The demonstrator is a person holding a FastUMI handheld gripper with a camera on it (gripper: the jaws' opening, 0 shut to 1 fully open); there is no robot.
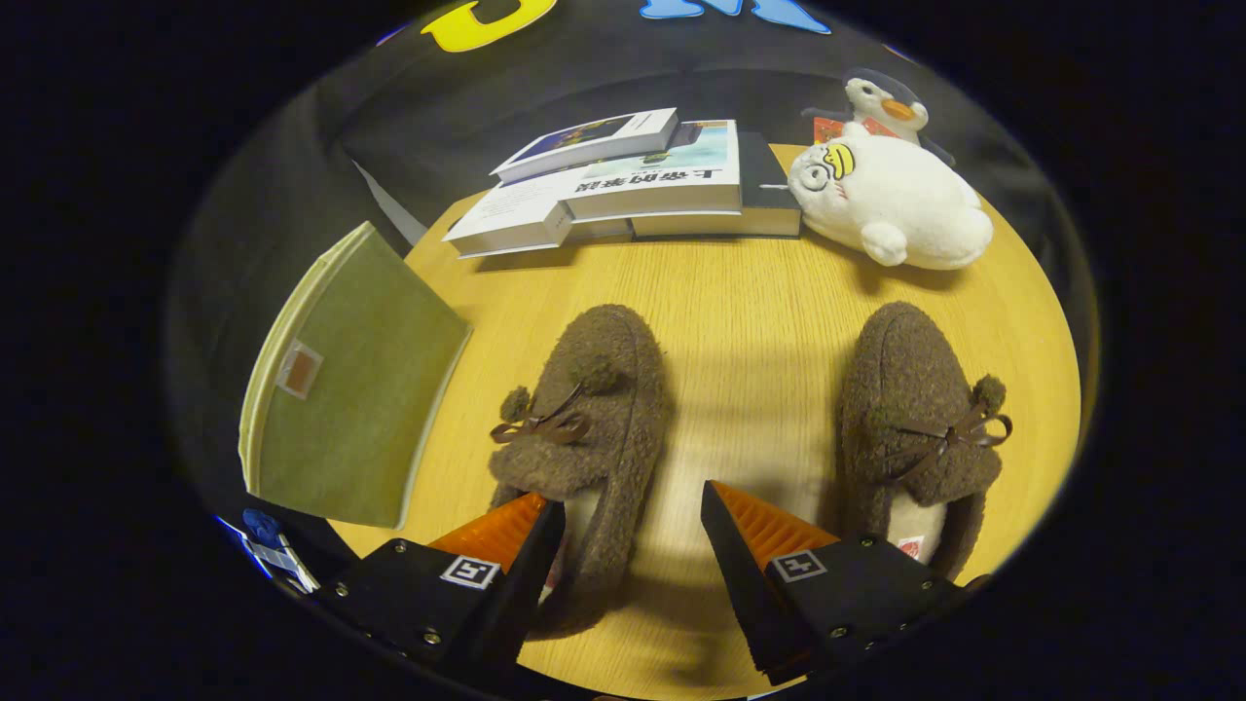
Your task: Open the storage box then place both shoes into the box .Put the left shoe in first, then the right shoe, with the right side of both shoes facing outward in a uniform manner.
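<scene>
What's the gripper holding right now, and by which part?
Nothing. The gripper is open above the table; the heel end of the left shoe lies between its fingers, with neither finger seen pressing on it.

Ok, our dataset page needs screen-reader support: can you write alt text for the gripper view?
The open tool hovers over a wooden table, its fingers straddling the heel of the left fuzzy brown slipper, with the matching right slipper beside it. A closed olive fabric storage box sits left; stacked books and two plush toys lie beyond.
</scene>
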